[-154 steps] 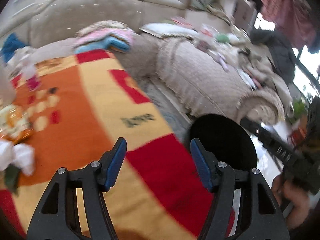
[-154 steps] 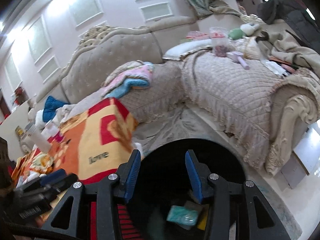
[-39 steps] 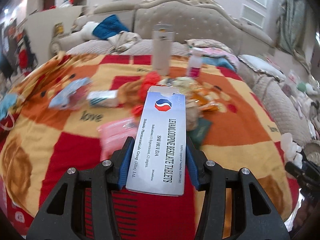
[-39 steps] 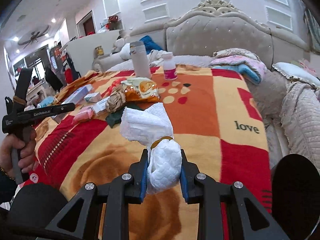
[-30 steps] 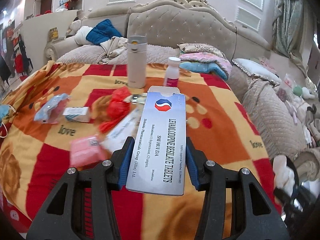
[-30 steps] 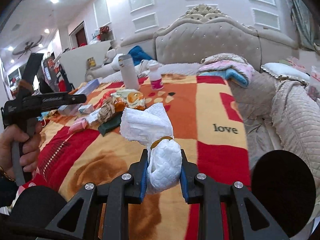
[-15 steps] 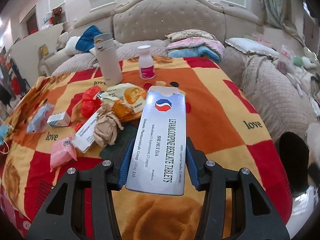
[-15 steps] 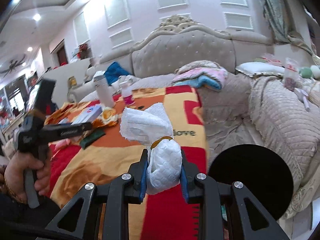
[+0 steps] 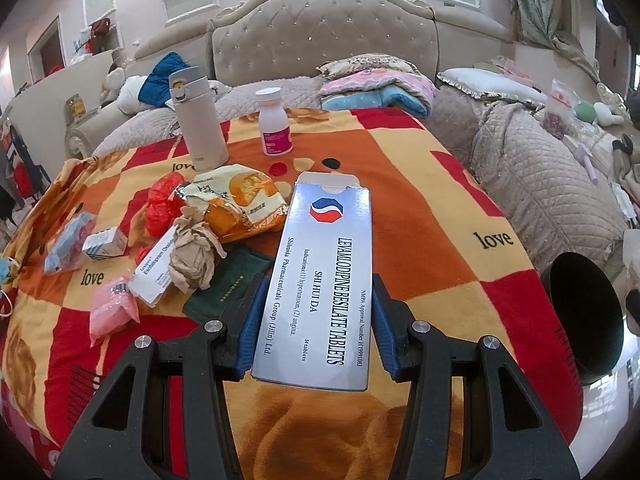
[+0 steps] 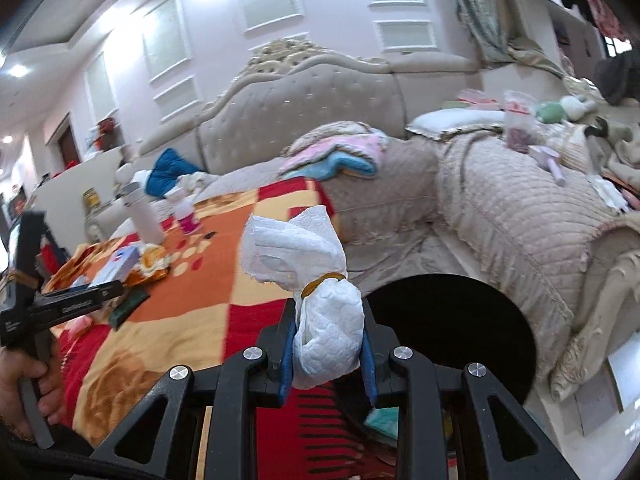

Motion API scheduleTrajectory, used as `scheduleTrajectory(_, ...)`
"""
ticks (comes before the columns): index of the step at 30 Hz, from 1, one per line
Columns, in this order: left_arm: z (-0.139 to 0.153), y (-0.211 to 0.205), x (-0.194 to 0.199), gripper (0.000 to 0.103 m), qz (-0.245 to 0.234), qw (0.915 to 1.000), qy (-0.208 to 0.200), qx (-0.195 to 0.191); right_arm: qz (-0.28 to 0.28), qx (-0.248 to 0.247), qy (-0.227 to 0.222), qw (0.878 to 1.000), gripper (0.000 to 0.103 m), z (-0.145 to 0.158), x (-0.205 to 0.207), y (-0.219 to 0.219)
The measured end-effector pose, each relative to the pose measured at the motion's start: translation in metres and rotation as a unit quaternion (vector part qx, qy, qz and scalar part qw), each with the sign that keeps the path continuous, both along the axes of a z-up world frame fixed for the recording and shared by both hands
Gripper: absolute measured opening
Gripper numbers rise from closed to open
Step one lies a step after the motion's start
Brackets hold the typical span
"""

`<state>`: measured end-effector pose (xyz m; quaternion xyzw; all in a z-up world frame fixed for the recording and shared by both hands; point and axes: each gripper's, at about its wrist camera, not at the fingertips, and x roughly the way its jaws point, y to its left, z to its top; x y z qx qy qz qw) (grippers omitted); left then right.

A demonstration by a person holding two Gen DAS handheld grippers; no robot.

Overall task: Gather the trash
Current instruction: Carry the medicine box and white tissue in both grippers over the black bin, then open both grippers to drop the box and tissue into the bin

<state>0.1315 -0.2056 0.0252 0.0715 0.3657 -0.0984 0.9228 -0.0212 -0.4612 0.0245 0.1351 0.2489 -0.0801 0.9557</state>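
My left gripper (image 9: 314, 334) is shut on a silver tablet box (image 9: 324, 276) and holds it above the blanket-covered table (image 9: 420, 216). My right gripper (image 10: 328, 356) is shut on a white tissue wad (image 10: 316, 296) bound with a rubber band, just left of the black trash bin (image 10: 452, 316). The bin also shows at the right edge of the left wrist view (image 9: 584, 320). Loose trash lies on the table: an orange snack bag (image 9: 236, 200), red plastic (image 9: 164, 204), a crumpled brown tissue (image 9: 196, 256), a pink packet (image 9: 112, 312), and a dark green pouch (image 9: 228, 288).
A white thermos (image 9: 198, 120) and a pink-labelled pill bottle (image 9: 274, 124) stand at the table's far side. A beige sofa (image 10: 520, 216) with folded blankets (image 9: 380, 84) wraps around the back and right. The left gripper's handle (image 10: 52, 300) shows at left in the right wrist view.
Both grippers picked up their items since 5.1 s ago. Over the last second both swung right toward the bin; the right gripper with the tissue now sits beside its opening.
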Motion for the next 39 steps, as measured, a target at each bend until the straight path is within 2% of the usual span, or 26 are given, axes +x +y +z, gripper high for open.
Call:
scheduleTrajectory(4,-0.002,-0.012,0.0,0.047,-0.025,0.9996,0.008,-0.009,-0.033,-0.003,0.008,0.999,0.026,-0.001,-0.01,-0.018)
scheduleTrajectory(7,0.001,-0.033,-0.004,0.047,-0.074,0.9967,0.008,-0.031,-0.064,0.001,0.019,0.998,0.026,-0.006,-0.016,-0.035)
scheduleTrajectory(9,-0.001,-0.055,-0.011,0.047,-0.118,0.992,0.009,-0.044,-0.082,0.006,0.025,0.996,0.026,-0.008,-0.019,-0.047)
scheduleTrajectory(12,-0.01,-0.099,-0.026,0.047,-0.199,0.9785,0.02,-0.052,-0.096,0.011,0.035,0.995,0.026,-0.012,-0.022,-0.058)
scheduleTrajectory(13,-0.013,-0.118,-0.034,0.047,-0.238,0.9693,0.024,-0.057,-0.1,0.013,0.041,0.994,0.026,-0.014,-0.021,-0.061)
scheduleTrajectory(15,-0.016,-0.143,-0.045,0.047,-0.284,0.9569,0.024,-0.057,-0.114,0.022,0.059,0.992,0.026,-0.02,-0.018,-0.068)
scheduleTrajectory(17,-0.027,-0.169,-0.054,0.047,-0.328,0.9415,0.044,-0.061,-0.129,0.03,0.077,0.988,0.026,-0.027,-0.018,-0.074)
scheduleTrajectory(19,-0.035,-0.185,-0.057,0.047,-0.347,0.934,0.061,-0.058,-0.139,0.043,0.089,0.985,0.026,-0.033,-0.018,-0.081)
scheduleTrajectory(23,-0.047,-0.211,-0.056,0.047,-0.365,0.9262,0.08,-0.049,-0.144,0.053,0.09,0.984,0.026,-0.037,-0.018,-0.087)
scheduleTrajectory(25,-0.05,-0.217,-0.052,0.048,-0.368,0.925,0.084,-0.044,-0.147,0.059,0.094,0.983,0.03,-0.039,-0.015,-0.089)
scheduleTrajectory(26,-0.052,-0.218,-0.05,0.048,-0.368,0.9247,0.09,-0.042,-0.15,0.065,0.096,0.982,0.038,-0.041,-0.013,-0.091)
scheduleTrajectory(27,-0.053,-0.22,-0.046,0.049,-0.367,0.924,0.099,-0.043,-0.152,0.07,0.097,0.981,0.041,-0.042,-0.011,-0.092)
scheduleTrajectory(28,-0.054,-0.22,-0.045,0.051,-0.365,0.9242,0.102,-0.045,-0.155,0.076,0.097,0.98,0.042,-0.043,-0.01,-0.094)
scheduleTrajectory(30,-0.051,-0.216,-0.042,0.064,-0.359,0.926,0.103,-0.052,-0.162,0.085,0.092,0.979,0.042,-0.042,-0.008,-0.097)
scheduleTrajectory(33,-0.046,-0.208,-0.042,0.065,-0.355,0.9271,0.102,-0.066,-0.179,0.089,0.089,0.976,0.042,-0.041,-0.007,-0.097)
scheduleTrajectory(36,-0.034,-0.192,-0.039,0.065,-0.331,0.9356,0.092,-0.079,-0.191,0.096,0.078,0.974,0.042,-0.037,-0.008,-0.096)
scheduleTrajectory(39,-0.02,-0.163,-0.035,0.065,-0.299,0.9463,0.076,-0.095,-0.191,0.082,0.066,0.976,0.042,-0.029,-0.005,-0.086)
